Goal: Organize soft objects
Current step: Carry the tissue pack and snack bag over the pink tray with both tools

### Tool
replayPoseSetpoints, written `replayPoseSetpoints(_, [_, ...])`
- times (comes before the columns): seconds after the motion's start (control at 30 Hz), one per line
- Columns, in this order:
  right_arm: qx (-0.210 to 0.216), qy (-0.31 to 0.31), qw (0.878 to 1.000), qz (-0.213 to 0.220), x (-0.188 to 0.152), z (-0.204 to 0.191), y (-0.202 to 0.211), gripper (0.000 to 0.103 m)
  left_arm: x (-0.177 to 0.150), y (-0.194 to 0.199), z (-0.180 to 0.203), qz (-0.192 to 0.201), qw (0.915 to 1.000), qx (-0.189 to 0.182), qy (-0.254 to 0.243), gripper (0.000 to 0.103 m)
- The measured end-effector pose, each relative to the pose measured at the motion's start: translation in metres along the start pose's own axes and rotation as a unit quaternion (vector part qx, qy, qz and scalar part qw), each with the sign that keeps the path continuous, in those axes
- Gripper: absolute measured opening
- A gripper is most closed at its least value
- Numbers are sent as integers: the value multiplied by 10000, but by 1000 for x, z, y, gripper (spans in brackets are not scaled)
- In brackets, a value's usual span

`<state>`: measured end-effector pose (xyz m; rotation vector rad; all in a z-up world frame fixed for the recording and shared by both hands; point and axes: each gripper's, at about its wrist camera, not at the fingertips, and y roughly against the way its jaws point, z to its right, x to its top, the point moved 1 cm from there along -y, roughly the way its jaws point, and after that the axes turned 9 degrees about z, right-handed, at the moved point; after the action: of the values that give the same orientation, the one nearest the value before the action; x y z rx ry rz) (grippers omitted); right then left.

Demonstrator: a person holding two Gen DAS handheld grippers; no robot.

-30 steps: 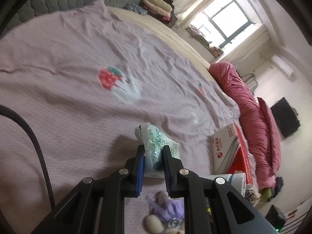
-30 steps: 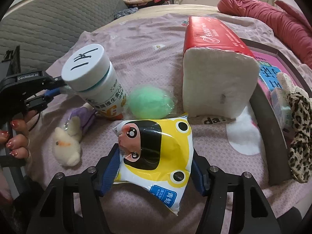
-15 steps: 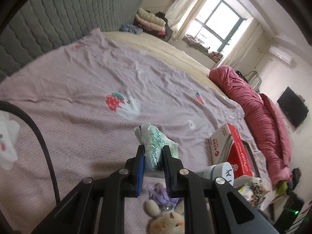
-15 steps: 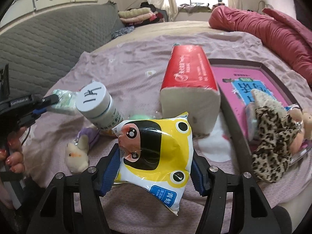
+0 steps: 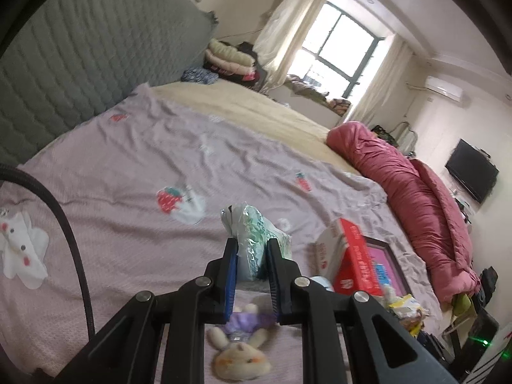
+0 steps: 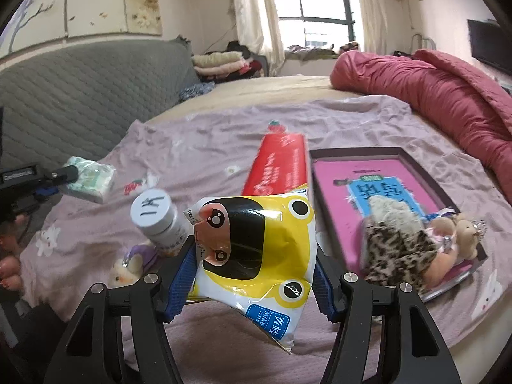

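A: Right wrist view, nearest first. The right gripper (image 6: pixel 252 280) stands fairly wide, both blue pads pressed on the sides of a yellow frog-print wipes pack (image 6: pixel 256 256), lower centre of frame, clear of the bedspread (image 6: pixel 198 147).

B: Any writing on it?

A: A blue label at its lower end, Chinese characters plus "CLEAN". Rest is too small to read.

B: Left side?

A: Left wrist view: the left gripper (image 5: pixel 252 256) is nearly closed, its fingers clamping a small green-and-white tissue pack (image 5: pixel 252 240) that sticks out past the tips, centre frame, held above the bedspread. Print on it is illegible.

B: Behind those?

A: A plush bunny in a purple dress (image 5: pixel 240 348) lies on the bedspread below the left fingers. In the right view, a white-capped bottle (image 6: pixel 160 220) with handwritten marks on the lid, left of the frog pack. Further back, a red tissue pack (image 6: pixel 278 166). Right of it, a dark tray (image 6: pixel 448 185) holding a pink book and a leopard-print plush (image 6: pixel 400 249).
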<state>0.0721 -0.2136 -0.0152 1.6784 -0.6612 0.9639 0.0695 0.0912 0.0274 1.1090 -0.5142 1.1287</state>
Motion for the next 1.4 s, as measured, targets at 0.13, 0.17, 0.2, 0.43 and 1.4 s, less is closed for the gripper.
replayPoseSetpoints(0.13, [-155,-151,9996,164,8,18,8,65,5,9,26,21,9996,-213,-191,18])
replayPoseSetpoints(0.17, [-196,-164,9995,201,9,22,10,65,6,10,33,24,9994,-258,-237,18])
replayPoseSetpoints(0.2, [-242,-167,9993,241,11,26,11,65,7,12,40,36,9991,-295,-291,18])
replayPoseSetpoints(0.43, [-434,-464,9968,484,17,54,29,65,0,13,88,-48,9970,-478,-610,18])
replayPoseSetpoints(1.4, [-1372,-1426,9735,1147,22,165,68,65,-83,-1,254,-798,9715,-1334,-1792,18])
